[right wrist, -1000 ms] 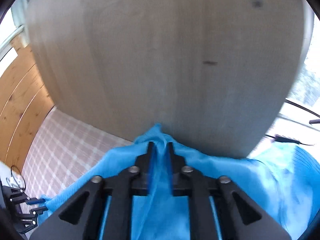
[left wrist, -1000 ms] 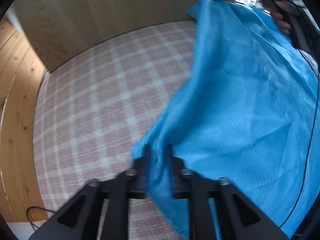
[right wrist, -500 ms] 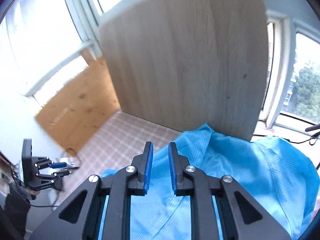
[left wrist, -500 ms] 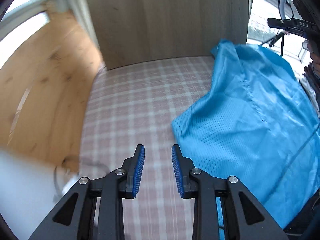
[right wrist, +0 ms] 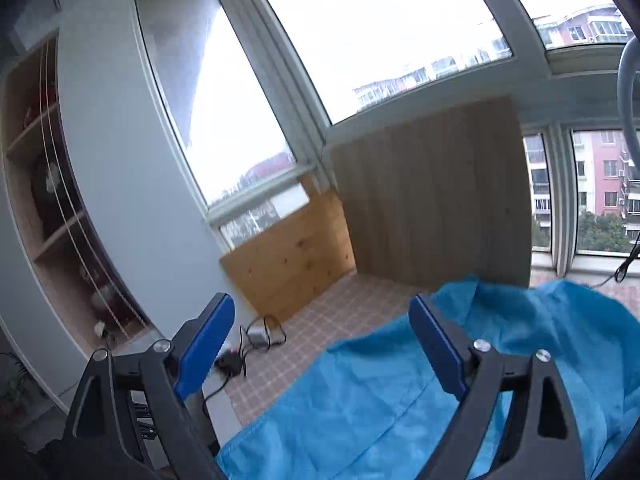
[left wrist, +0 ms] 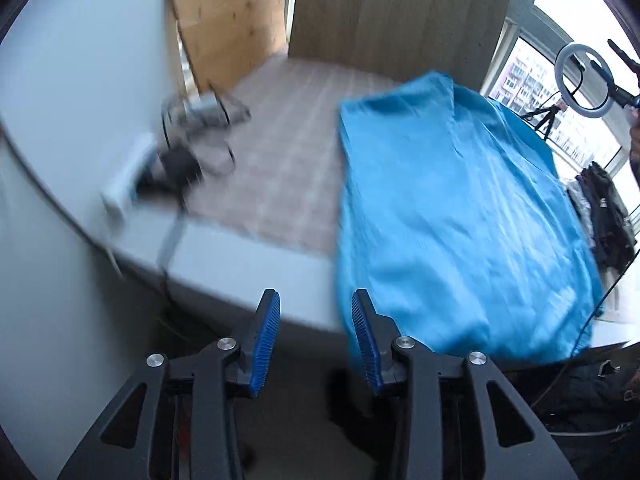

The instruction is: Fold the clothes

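Lying spread over the right part of the checked mat [left wrist: 280,168], the blue garment [left wrist: 452,216] reaches from the wooden board [left wrist: 396,20] at the far end to the near edge of the platform, where its hem droops over. Both tongs are off it: the left gripper [left wrist: 316,338] hangs open and empty above the floor just short of that hem, and the right gripper [right wrist: 320,350] gapes wide, also empty, raised over the cloth's near part. The cloth looks like one smooth long panel, which would fit either a garment laid out flat for folding or one already folded lengthwise and released, so I cannot say which stage this is. Whatever comes next, a good fold needs both tongs to pinch matching corners of one edge, lift only enough to clear the mat, and lay edge on edge without dragging wrinkles into the thin, slippery-looking fabric. At the mat's left edge sit a plug box [left wrist: 176,164] and tangled cables [left wrist: 200,108], which a swinging corner could catch. On the right a ring light [left wrist: 584,76] stands by the window, with dark clothes [left wrist: 608,216] piled beside the garment.
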### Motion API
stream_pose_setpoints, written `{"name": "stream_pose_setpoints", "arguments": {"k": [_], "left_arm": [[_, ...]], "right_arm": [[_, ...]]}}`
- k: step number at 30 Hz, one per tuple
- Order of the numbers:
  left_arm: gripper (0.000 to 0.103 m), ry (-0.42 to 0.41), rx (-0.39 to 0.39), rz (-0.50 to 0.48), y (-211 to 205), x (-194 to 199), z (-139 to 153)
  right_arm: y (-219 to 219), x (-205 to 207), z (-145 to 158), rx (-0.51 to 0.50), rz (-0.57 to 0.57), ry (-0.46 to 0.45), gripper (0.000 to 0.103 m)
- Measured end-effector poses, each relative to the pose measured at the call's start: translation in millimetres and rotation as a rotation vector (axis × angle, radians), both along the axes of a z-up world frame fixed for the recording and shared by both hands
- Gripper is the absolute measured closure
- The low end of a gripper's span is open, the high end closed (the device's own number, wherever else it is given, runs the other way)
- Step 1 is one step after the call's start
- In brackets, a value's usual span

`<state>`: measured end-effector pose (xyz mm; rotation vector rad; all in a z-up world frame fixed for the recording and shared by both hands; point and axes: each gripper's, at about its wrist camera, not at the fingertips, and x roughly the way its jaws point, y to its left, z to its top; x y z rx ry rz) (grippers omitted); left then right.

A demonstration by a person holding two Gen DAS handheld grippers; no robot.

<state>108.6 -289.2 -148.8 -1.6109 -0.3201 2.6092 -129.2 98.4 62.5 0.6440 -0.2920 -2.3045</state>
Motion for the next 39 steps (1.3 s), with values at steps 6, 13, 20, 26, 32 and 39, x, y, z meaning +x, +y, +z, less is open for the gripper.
{"name": "stream_pose_setpoints", "arguments": {"k": [6,13,20,26,32,39], "left_arm": [[0.067,-0.084,0.092,0.001,24.0,10.4,-68.2],[0.062,-0.082,0.129,-0.031,19.4,-14.4,-88.1],[0.062,-0.05,0.197,-0.076,14.3,-24.1,-89.9],[0.072,-0.028,0.214,-0.128,14.2,-25.1,-89.6],[0.089,0.012,0.267,-0.129,-1.0,-18.2,-88.5],[0.091,0.047,0.273,-0.17,0.0,-14.2,-77.8]], "right_arm": [[-93.2,8.6,-51.4,0.218,0.133,-0.078,0.034],[-184.5,-40.3,-95.1,0.436,0.097,-0.216,0.037],[-285.9,-99.9,-164.3,0.58,0.036,-0.402,0.037],[-359.1,-135.7,-225.4,0.778,-0.011,-0.466,0.042],[-371.7,-166.3,-261.1,0.911,-0.095,-0.558,0.042],[-357.2,-167.1,-261.9,0.866,-0.086,-0.608,0.095]]}}
